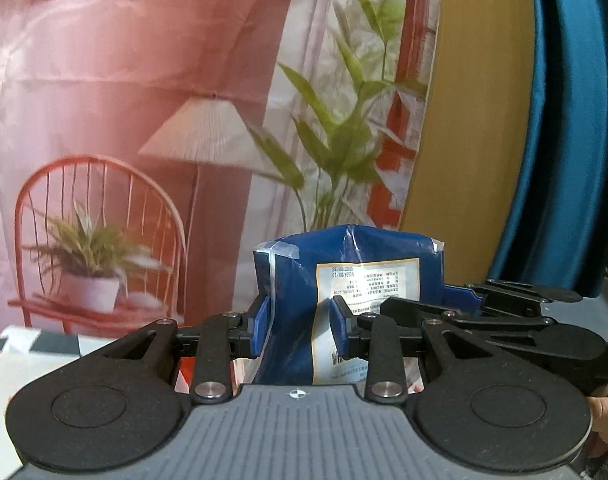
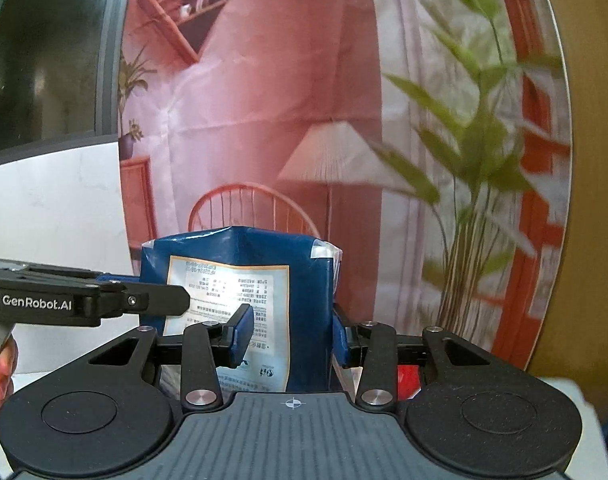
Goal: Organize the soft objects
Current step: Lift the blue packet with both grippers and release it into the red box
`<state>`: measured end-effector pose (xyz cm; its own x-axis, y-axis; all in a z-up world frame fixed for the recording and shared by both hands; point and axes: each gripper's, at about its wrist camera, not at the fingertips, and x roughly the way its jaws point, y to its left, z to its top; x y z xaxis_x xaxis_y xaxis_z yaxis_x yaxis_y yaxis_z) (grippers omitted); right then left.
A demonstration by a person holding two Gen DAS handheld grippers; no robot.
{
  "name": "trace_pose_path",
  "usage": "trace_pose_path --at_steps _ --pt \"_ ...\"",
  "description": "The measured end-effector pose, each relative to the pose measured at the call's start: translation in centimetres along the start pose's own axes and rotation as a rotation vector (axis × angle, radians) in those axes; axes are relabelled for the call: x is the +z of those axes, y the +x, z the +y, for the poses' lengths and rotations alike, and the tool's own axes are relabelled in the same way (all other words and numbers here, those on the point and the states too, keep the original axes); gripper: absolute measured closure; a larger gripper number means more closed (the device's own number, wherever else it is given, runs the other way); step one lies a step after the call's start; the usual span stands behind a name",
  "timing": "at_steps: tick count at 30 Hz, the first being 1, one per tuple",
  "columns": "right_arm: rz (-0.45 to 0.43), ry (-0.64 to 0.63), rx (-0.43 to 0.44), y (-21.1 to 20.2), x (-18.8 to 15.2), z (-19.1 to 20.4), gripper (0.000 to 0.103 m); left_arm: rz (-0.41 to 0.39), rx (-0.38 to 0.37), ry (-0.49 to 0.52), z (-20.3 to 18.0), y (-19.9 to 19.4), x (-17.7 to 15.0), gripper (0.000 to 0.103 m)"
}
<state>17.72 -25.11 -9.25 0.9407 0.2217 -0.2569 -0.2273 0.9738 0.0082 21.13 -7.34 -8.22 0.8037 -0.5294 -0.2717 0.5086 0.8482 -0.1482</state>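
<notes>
A soft blue plastic pack [image 1: 291,300] with a white printed label is held up in the air by both grippers. My left gripper [image 1: 299,322] is shut on its left part, blue pads pressing the wrap from both sides. My right gripper [image 2: 289,330] is shut on the same pack [image 2: 304,280], its pads squeezing the right part. In the left wrist view the right gripper's black fingers [image 1: 516,300] come in from the right. In the right wrist view the left gripper's body [image 2: 83,300] comes in from the left.
A hanging printed backdrop [image 1: 143,120] with a red chair, lamp and plants fills the background. A yellow panel [image 1: 476,120] and a blue curtain [image 1: 572,120] stand at the right. A white box [image 1: 7,364] lies low at the left. A white wall [image 2: 51,208] is at the left.
</notes>
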Motion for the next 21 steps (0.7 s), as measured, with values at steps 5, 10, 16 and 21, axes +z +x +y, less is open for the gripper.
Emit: trace_pose_path --at_steps 5,10,16,21 --pt "-0.001 -0.036 -0.016 2.6 0.6 -0.4 0.065 -0.002 0.025 0.001 0.4 2.1 0.5 0.068" --pt "0.072 -0.023 -0.022 6.0 -1.2 -1.2 0.065 0.089 0.039 -0.021 1.7 5.8 -1.2 0.068" --pt "0.212 0.047 -0.016 9.7 -5.4 -2.6 0.065 0.258 0.041 -0.055 3.2 9.9 -4.9 0.068" --pt "0.306 0.102 -0.014 11.9 -8.7 -3.3 0.065 0.337 0.048 -0.057 4.1 11.9 -7.2 0.068"
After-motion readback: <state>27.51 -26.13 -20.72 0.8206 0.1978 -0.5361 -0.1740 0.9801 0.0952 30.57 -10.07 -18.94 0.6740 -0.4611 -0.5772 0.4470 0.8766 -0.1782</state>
